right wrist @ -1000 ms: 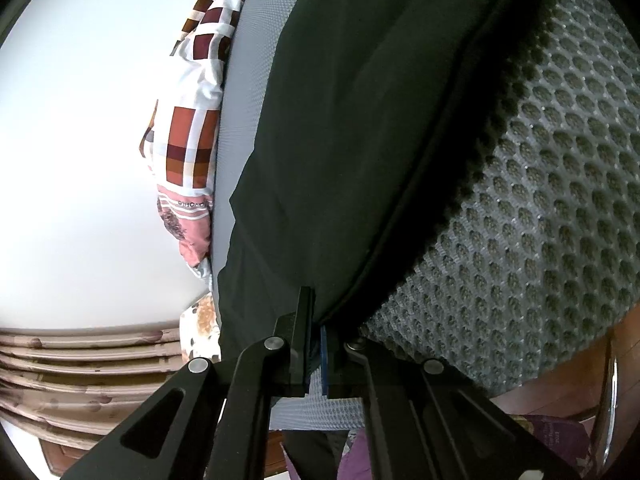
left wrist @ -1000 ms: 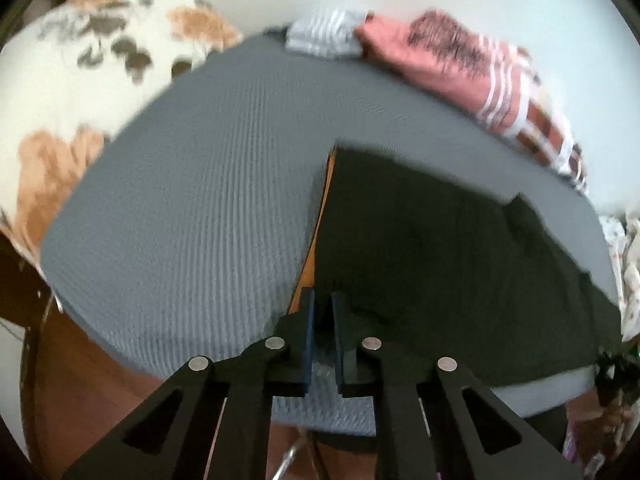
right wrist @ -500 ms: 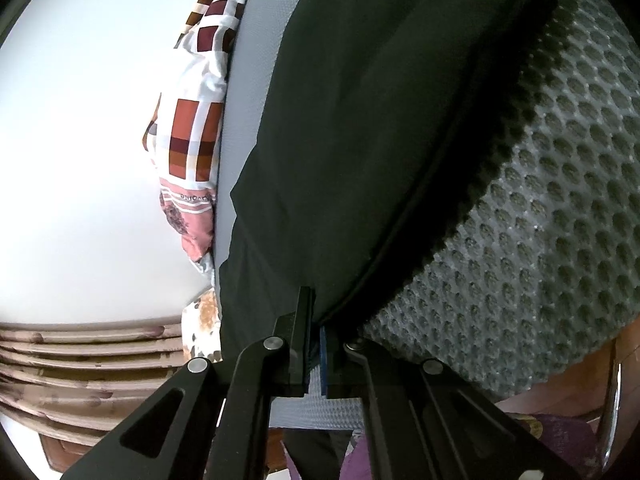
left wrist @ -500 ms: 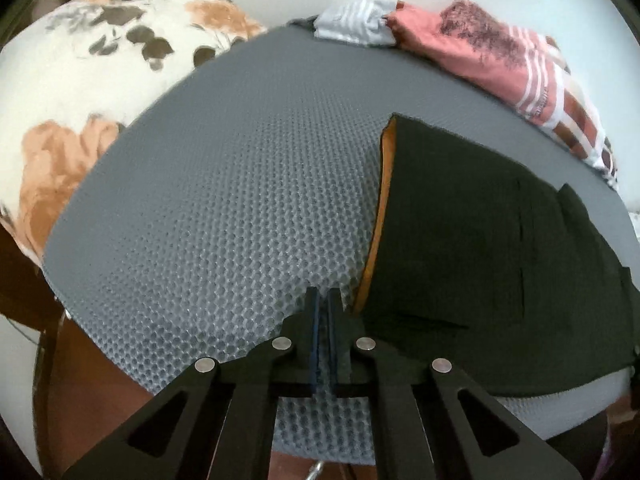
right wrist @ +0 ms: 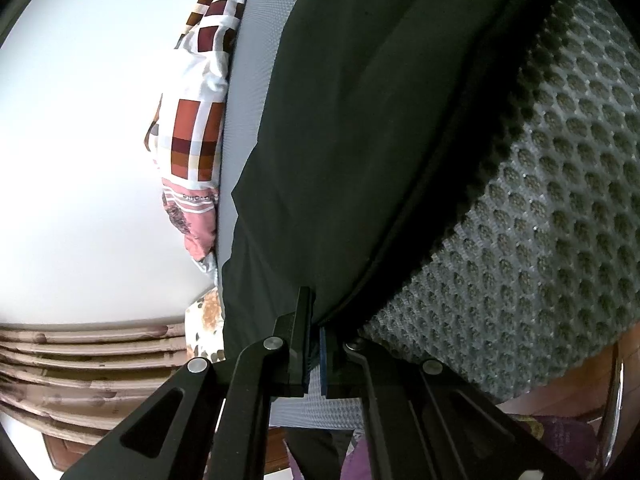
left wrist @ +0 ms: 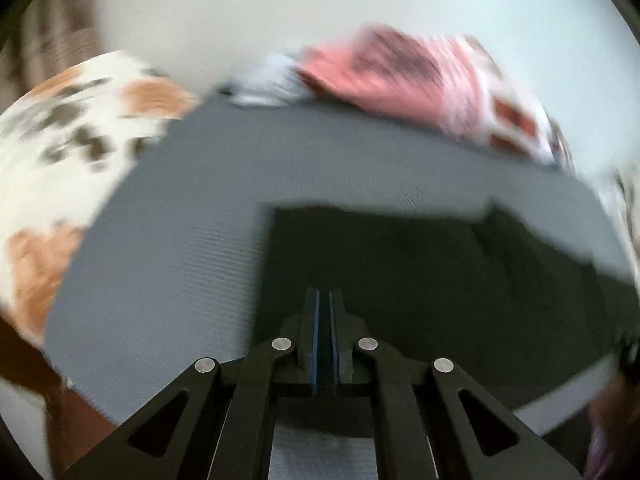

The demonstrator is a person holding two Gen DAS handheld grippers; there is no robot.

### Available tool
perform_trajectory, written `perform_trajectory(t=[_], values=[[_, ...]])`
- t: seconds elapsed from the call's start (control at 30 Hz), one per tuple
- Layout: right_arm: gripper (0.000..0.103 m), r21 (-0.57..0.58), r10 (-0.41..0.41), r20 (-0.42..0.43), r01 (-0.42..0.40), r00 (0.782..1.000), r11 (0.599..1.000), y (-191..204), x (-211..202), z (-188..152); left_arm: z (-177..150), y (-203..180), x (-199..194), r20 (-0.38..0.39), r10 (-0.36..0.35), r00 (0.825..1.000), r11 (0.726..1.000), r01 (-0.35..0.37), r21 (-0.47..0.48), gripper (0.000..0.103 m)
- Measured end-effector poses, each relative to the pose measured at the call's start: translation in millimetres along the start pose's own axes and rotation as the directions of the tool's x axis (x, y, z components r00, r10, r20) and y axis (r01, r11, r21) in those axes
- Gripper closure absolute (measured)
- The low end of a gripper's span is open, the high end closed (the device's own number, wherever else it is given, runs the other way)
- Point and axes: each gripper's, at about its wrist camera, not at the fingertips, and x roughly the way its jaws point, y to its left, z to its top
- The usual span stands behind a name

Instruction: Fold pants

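Note:
The dark green pants (left wrist: pixel 432 276) lie flat on a grey honeycomb-textured cushion (left wrist: pixel 168 248). The left wrist view is motion-blurred. My left gripper (left wrist: pixel 324 300) is above the near left part of the pants, its jaws nearly together with nothing between them. In the right wrist view the pants (right wrist: pixel 360 128) fill the middle, and my right gripper (right wrist: pixel 316 312) is shut on their edge at the rim of the cushion (right wrist: pixel 552 260).
A pink and plaid pile of clothes (left wrist: pixel 420 84) lies at the cushion's far edge, also in the right wrist view (right wrist: pixel 196 140). A floral pillow (left wrist: pixel 68 136) sits to the left. A white wall is behind. Wooden slats (right wrist: pixel 80 356) show low left.
My left gripper has moved right, from beside the pants' left edge to over the pants, and the view has blurred. My right gripper holds the same edge and has not moved.

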Motion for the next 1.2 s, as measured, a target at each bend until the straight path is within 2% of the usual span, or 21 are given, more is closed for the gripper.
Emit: perform_trajectory(t=[0.03,0.1,0.13,0.27,0.33,0.43,0.47,0.57,0.6,0.63,0.67,0.73,0.77,0.87,0.93,1.03,1.17,1.2], values=[[0.103,-0.002,0.002,-0.002,-0.002,1.000,1.000,0,0,0,-6,-12,20,-0.053,-0.007,0.999,0.999,0.010,0.041,0.098],[0.103,-0.005,0.011,-0.009,-0.011,1.000,1.000,-1,0,1,-14,-16,40,-0.100,0.001,0.995,0.999,0.002,0.036,0.098],[0.103,-0.008,0.019,-0.015,-0.019,1.000,1.000,-2,-1,2,-16,-15,36,-0.039,-0.007,0.999,1.000,0.007,0.016,0.098],[0.101,0.020,0.087,-0.010,-0.086,0.996,0.996,-11,-11,10,-16,-17,37,-0.051,0.005,0.999,0.999,-0.003,0.047,0.098],[0.101,0.012,0.082,0.026,-0.082,0.996,0.997,-16,-27,17,-14,-18,38,-0.067,0.006,0.998,0.999,-0.003,0.039,0.098],[0.101,-0.014,0.029,0.131,-0.027,0.991,1.000,-26,-66,34,-14,-19,39,-0.071,0.003,0.998,1.000,-0.002,0.020,0.098],[0.102,-0.001,0.027,0.168,-0.028,0.985,1.000,-33,-82,42,-14,-20,39,-0.068,0.008,0.998,1.000,-0.007,0.025,0.098],[0.103,0.043,0.047,0.200,-0.056,0.979,0.998,-50,-112,55,-15,-23,40,-0.070,0.021,0.997,0.999,-0.018,0.036,0.098],[0.101,0.036,0.039,0.212,-0.048,0.976,0.998,-51,-119,57,-14,-23,40,-0.073,0.022,0.997,0.999,-0.020,0.032,0.098],[0.093,0.040,0.031,0.233,-0.041,0.972,0.998,-53,-129,59,-14,-23,41,-0.075,0.021,0.997,0.999,-0.019,0.029,0.098],[0.092,0.066,0.029,0.256,-0.047,0.966,0.997,-60,-139,62,-13,-23,41,-0.077,0.021,0.997,0.999,-0.019,0.028,0.098],[0.090,0.159,0.066,0.328,-0.124,0.942,0.979,-85,-165,68,-13,-23,41,-0.077,0.023,0.997,0.999,-0.020,0.031,0.098],[0.093,0.182,0.046,0.368,-0.121,0.929,0.976,-94,-181,71,-13,-23,41,-0.076,0.024,0.997,0.999,-0.021,0.032,0.098],[0.088,0.169,0.009,0.427,-0.090,0.904,0.982,-103,-215,81,-12,-24,41,-0.078,0.027,0.997,0.999,-0.025,0.033,0.098],[0.073,0.165,0.018,0.441,-0.101,0.897,0.981,-104,-224,89,-12,-24,42,-0.079,0.027,0.997,0.999,-0.025,0.030,0.098],[0.068,0.146,-0.012,0.460,-0.062,0.888,0.987,-98,-231,100,-13,-25,42,-0.078,0.029,0.997,0.999,-0.027,0.030,0.098],[0.060,0.132,-0.017,0.456,-0.049,0.890,0.990,-88,-225,113,-14,-24,42,-0.073,0.027,0.997,0.999,-0.025,0.026,0.098],[0.055,0.125,-0.014,0.454,-0.048,0.891,0.991,-86,-224,114,-14,-25,42,-0.072,0.027,0.997,0.999,-0.025,0.026,0.098]])
